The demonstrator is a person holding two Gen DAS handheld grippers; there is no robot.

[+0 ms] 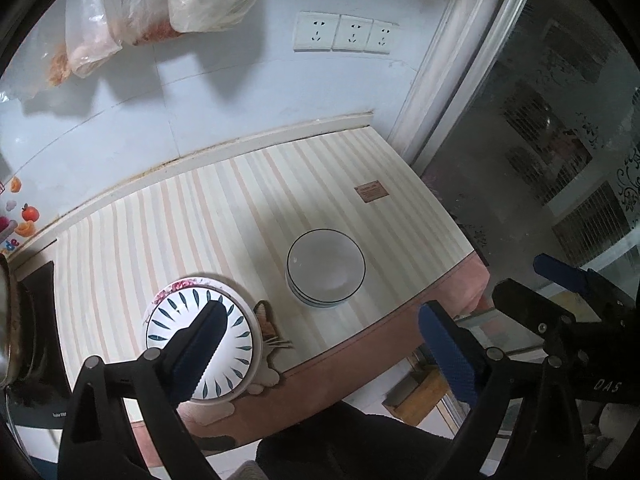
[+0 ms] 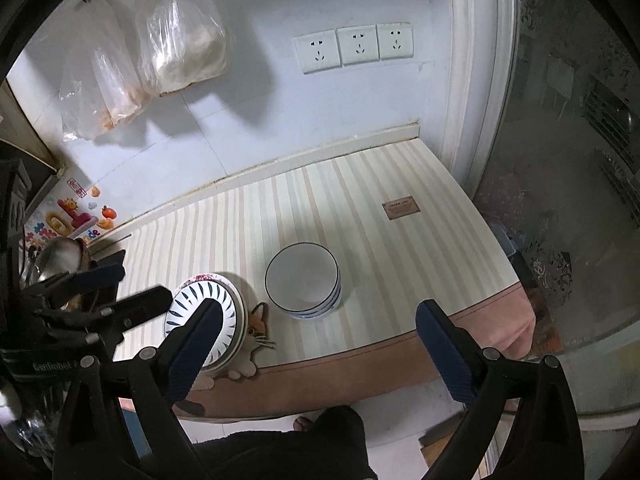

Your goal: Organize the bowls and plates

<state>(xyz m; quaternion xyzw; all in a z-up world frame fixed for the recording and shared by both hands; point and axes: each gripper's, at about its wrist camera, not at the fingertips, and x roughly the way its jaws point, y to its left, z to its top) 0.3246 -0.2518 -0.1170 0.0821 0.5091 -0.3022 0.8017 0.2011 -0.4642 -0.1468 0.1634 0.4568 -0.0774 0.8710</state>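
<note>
A stack of white bowls with dark rims [image 1: 326, 268] [image 2: 303, 280] stands on the striped table near its front edge. To its left lies a stack of plates, the top one with a blue leaf pattern [image 1: 240, 344] [image 2: 196, 296], over a floral-rimmed plate. My left gripper [image 1: 322, 334] is open and empty, held above the table's front edge with one finger over the plates. My right gripper [image 2: 322, 334] is open and empty too, hovering in front of the bowls; it also shows at the right of the left wrist view [image 1: 560, 276].
The striped table [image 1: 224, 216] [image 2: 360, 200] backs onto a white wall with three sockets [image 1: 346, 34] [image 2: 354, 48] and hanging plastic bags [image 1: 160, 4] [image 2: 160, 52]. A glass door [image 2: 568, 160] stands at right. A metal pot [image 2: 60, 256] sits at left. A cat-shaped mat [image 2: 256, 332] lies under the plates.
</note>
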